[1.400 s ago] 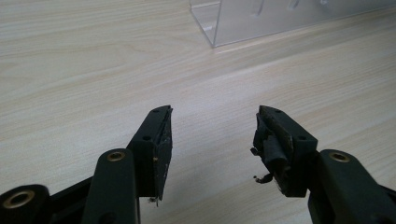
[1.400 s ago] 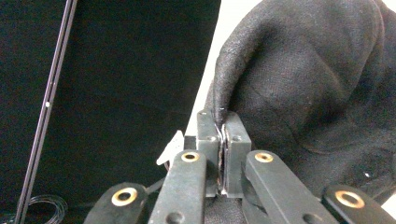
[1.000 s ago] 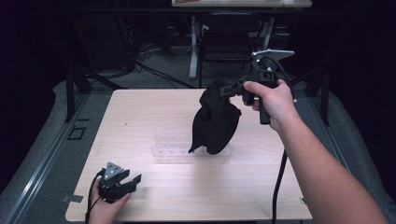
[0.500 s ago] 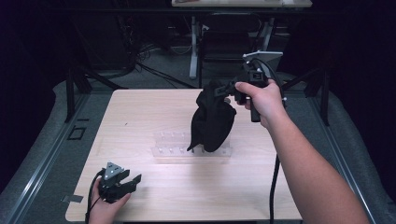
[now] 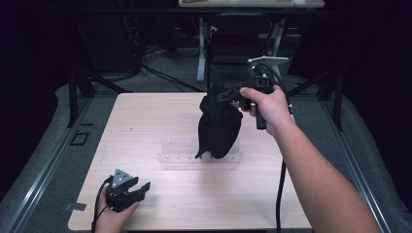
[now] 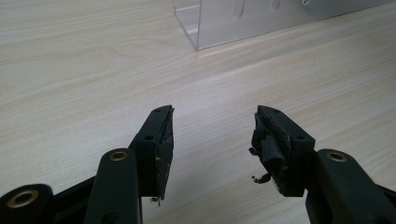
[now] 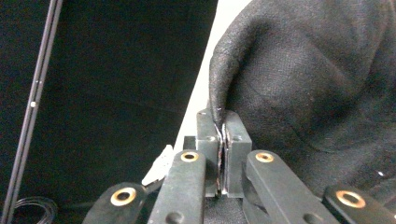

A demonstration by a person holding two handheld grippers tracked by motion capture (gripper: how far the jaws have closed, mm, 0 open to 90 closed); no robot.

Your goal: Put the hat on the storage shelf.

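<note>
A black cloth bag (image 5: 219, 127) hangs in the air over the table's middle, held up by its top edge. My right gripper (image 5: 222, 95) is shut on that edge; in the right gripper view the jaws pinch a fold of the black cloth bag (image 7: 308, 88), right gripper (image 7: 223, 122). The bag's lower end dangles in front of a clear plastic rack (image 5: 180, 150) lying on the wooden table (image 5: 145, 116). My left gripper (image 5: 141, 187) rests low at the table's front left, open with nothing between its jaws, left gripper (image 6: 212, 135). A corner of the clear plastic rack (image 6: 219, 23) lies ahead of it.
The table's front edge runs just behind the left gripper. A black cable (image 5: 280, 194) trails from the right gripper down past the forearm. Dark floor, metal rails and a stand's legs (image 5: 201, 53) surround the table.
My right gripper has carried the black bag leftward and a little toward the table's middle, over the clear rack. The left gripper has stayed put.
</note>
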